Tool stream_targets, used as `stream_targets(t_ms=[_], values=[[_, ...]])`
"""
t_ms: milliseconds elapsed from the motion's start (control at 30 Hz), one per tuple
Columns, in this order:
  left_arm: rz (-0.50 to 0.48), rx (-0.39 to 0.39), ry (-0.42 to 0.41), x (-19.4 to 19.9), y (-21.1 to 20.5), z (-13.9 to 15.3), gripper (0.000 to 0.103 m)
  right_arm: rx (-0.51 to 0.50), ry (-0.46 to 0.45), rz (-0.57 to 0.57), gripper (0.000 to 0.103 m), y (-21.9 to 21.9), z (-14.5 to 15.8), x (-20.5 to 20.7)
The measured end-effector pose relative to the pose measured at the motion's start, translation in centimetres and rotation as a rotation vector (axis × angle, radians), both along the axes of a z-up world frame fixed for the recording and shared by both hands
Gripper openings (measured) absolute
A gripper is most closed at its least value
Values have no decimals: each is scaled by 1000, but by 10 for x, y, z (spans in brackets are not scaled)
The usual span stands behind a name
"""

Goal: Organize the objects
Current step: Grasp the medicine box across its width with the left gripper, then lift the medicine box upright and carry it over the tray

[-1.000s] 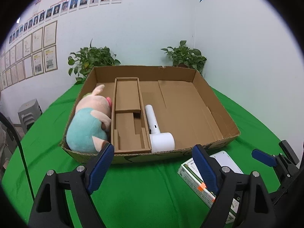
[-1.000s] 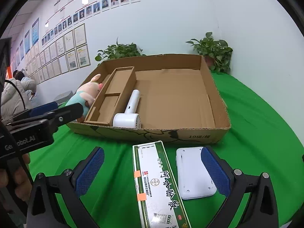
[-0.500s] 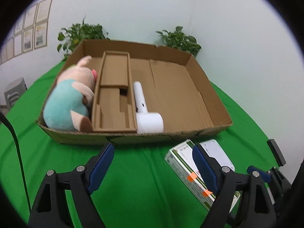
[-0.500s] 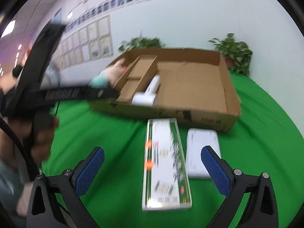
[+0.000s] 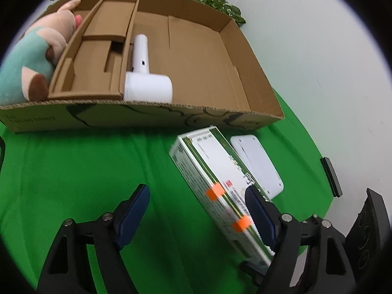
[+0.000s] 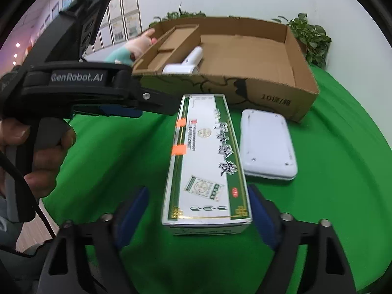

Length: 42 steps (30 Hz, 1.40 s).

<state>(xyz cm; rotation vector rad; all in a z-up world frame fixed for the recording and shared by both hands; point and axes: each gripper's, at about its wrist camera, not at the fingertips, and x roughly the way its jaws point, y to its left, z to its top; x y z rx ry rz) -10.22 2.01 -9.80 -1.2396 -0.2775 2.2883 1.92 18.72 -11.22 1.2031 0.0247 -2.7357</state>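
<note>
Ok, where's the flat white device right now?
The flat white device lies on the green cloth, right of the green-and-white box and in front of the cardboard tray.

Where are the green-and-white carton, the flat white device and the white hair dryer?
green-and-white carton (image 6: 205,161): right wrist view, middle of its top face.
flat white device (image 6: 267,144): right wrist view, centre of its back.
white hair dryer (image 5: 148,87): left wrist view, its barrel.

Long green-and-white box (image 6: 207,161) with orange tape tabs lies flat on my green cloth, in front of the cardboard tray (image 6: 245,90). White flat case (image 6: 265,144) just beside it. Hair dryer (image 5: 147,78) and plush pig (image 5: 31,51) lie in the tray.
</note>
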Motion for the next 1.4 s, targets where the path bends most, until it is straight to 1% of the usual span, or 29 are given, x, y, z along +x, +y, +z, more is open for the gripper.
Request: stream_targets(t_ms=[33, 133, 233, 300, 333, 433, 533, 600, 667, 700, 767, 833, 867, 900, 1000, 1100, 1133, 1233, 1333, 1400], values=[[0, 2, -8, 0, 0, -2, 79, 0, -11, 3, 63, -3, -2, -1], [0, 2, -37, 0, -4, -6, 78, 2, -20, 11, 63, -16, 0, -1], [7, 1, -49, 1, -13, -7, 74, -49, -29, 53, 67, -30, 2, -1], [3, 15, -69, 5, -19, -10, 70, -77, -26, 90, 77, -38, 4, -1], [0, 26, -79, 7, -22, -12, 70, -85, -23, 101, 87, -41, 5, -1], [6, 42, -94, 12, -25, -15, 70, -85, 1, 117, 96, -45, 7, 2], [-8, 54, -103, 16, -25, -17, 69, -70, -13, 99, 98, -42, 6, 0], [-19, 56, -99, 16, -22, -17, 68, -62, -9, 76, 96, -41, 6, 0], [-20, 62, -101, 17, -19, -17, 66, -66, -2, 63, 83, -37, 8, -1], [-26, 66, -105, 17, -17, -16, 65, -71, -11, 62, 67, -34, 7, 1], [-40, 73, -110, 18, -14, -16, 62, -77, -24, 52, 66, -31, 4, 1], [-55, 83, -110, 21, -11, -15, 62, -135, -33, 32, 65, -23, 4, 4], [-64, 89, -112, 22, -10, -15, 62, -189, -40, 14, 65, -16, 4, 5], [-68, 92, -113, 23, -9, -14, 62, -217, -45, 3, 64, -13, 3, 5], [-77, 110, -130, 24, -4, -15, 62, -255, -57, -13, 64, -7, 4, 8], [-100, 124, -151, 25, 4, -18, 62, -320, -70, -8, 64, -1, 2, 12], [-103, 118, -153, 26, 7, -19, 62, -328, -72, -5, 64, 0, 2, 14], [-109, 133, -169, 26, 9, -20, 62, -351, -68, -8, 64, 2, 2, 18], [-115, 141, -191, 26, 10, -23, 60, -432, -79, 8, 64, 7, -1, 21], [-113, 140, -191, 27, 9, -23, 60, -443, -77, 21, 63, 6, -1, 24]])
